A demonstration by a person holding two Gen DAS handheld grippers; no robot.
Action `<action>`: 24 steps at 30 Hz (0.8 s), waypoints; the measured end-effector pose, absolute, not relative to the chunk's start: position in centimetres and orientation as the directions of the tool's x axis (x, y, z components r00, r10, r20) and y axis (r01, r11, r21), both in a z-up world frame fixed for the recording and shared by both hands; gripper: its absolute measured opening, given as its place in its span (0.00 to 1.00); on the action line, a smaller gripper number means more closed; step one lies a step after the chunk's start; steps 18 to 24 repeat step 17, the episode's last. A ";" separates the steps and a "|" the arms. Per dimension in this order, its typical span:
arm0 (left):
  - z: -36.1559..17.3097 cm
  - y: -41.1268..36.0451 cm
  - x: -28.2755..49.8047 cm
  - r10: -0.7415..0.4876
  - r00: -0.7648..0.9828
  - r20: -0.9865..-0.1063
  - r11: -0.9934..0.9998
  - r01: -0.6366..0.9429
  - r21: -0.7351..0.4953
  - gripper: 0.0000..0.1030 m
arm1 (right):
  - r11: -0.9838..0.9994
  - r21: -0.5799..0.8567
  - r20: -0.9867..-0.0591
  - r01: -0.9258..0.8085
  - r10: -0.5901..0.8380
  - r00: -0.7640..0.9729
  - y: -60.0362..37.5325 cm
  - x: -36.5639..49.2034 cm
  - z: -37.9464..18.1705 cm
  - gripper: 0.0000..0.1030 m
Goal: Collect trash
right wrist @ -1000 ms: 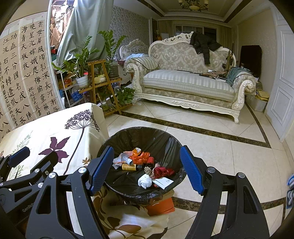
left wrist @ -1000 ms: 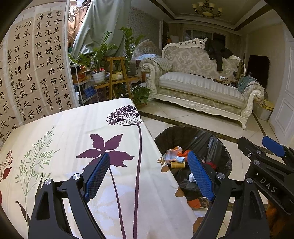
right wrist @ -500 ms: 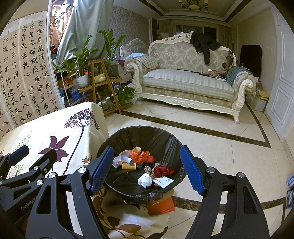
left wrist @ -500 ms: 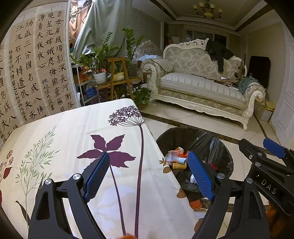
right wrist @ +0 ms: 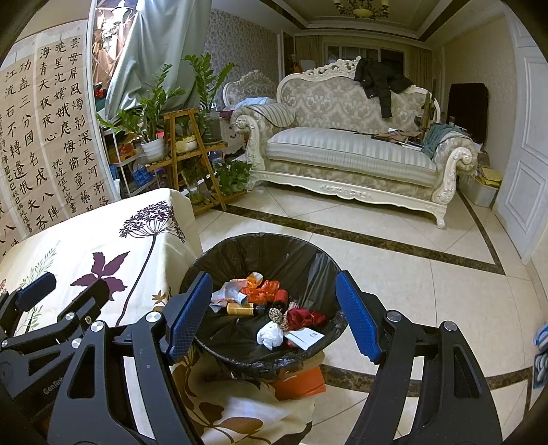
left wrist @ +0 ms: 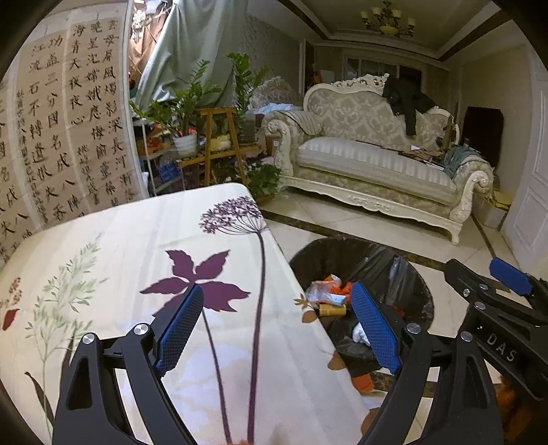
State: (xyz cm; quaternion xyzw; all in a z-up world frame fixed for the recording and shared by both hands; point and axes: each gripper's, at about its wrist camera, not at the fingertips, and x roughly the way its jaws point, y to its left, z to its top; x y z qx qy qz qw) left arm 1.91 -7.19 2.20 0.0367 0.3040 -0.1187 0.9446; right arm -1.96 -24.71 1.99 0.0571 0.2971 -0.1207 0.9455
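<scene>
Both hand-held grippers, left [left wrist: 277,328] and right [right wrist: 274,315], gape empty; right one [left wrist: 496,339] reads "DAS".

Dim, cool indoor light comes from a lit gold ceiling chandelier [left wrist: 387,20], with soft shadows, dark fisheye-bent corners, and slight blur along the bottom edges.

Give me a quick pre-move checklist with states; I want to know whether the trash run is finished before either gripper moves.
1. Left gripper empty, jaws apart: ok.
2. Right gripper empty, jaws apart: ok.
3. Trash bin beside the table, liner open: ok.
4. Bin has room; trash pile sits below the rim: ok.
5. Tablecloth free of trash in the visible part: ok.
6. Table area below both views: cannot tell.
</scene>
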 end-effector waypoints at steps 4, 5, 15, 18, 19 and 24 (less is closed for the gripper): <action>2.3 -7.4 1.8 -0.196 0.797 -0.571 0.969 0.247 0.013 0.83 | 0.964 0.036 -0.575 0.262 -0.195 0.794 -24.7 -1.9 2.0 0.71; 2.3 -7.4 1.8 -0.201 0.795 -0.573 0.968 0.250 0.007 0.83 | 0.964 0.036 -0.575 0.262 -0.195 0.795 -24.7 -1.9 2.0 0.71; 2.2 -6.5 2.3 -0.203 0.777 -0.595 0.971 0.237 -0.021 0.83 | 0.968 0.032 -0.577 0.250 -0.187 0.795 -24.2 -1.9 2.2 0.71; 2.1 -6.1 2.5 -0.197 0.772 -0.604 0.974 0.226 -0.029 0.83 | 0.970 0.029 -0.580 0.242 -0.181 0.794 -23.9 -1.7 2.1 0.71; 2.1 -6.1 2.5 -0.197 0.772 -0.604 0.974 0.226 -0.029 0.83 | 0.970 0.029 -0.580 0.242 -0.181 0.794 -23.9 -1.7 2.1 0.71; 2.1 -6.1 2.5 -0.197 0.772 -0.604 0.974 0.226 -0.029 0.83 | 0.970 0.029 -0.580 0.242 -0.181 0.794 -23.9 -1.7 2.1 0.71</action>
